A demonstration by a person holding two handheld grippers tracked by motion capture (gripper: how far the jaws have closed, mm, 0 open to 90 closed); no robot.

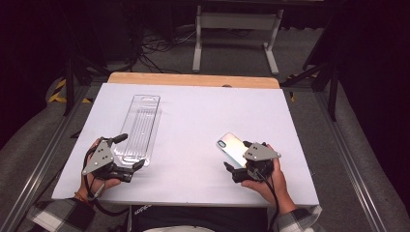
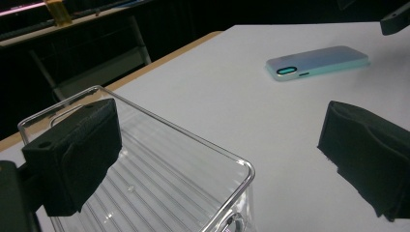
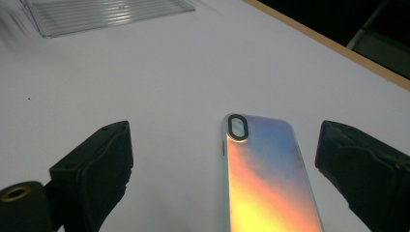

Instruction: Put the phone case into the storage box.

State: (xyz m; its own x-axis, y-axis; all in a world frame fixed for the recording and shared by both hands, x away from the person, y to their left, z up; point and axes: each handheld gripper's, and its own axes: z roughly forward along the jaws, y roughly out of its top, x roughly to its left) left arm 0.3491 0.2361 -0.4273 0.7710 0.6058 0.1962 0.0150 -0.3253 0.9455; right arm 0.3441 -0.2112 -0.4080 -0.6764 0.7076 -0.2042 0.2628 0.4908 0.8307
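A clear ribbed plastic tray (image 1: 140, 126) lies lengthwise on the left of the white table (image 1: 193, 111). My left gripper (image 1: 129, 152) is open at the tray's near end; in the left gripper view one jaw stands over the tray (image 2: 159, 179) and the other over bare table. An iridescent phone case (image 1: 233, 147) lies back up on the right, its camera cutout toward the far side. My right gripper (image 1: 239, 155) is open around the case's near end. In the right gripper view the case (image 3: 266, 174) lies between the jaws, closer to the right one.
The table's wooden far edge (image 1: 193, 79) runs along the back. Behind it stand a metal frame (image 1: 237, 29) and cables on the floor. The case (image 2: 319, 62) appears far off in the left gripper view, the tray (image 3: 106, 14) far off in the right one.
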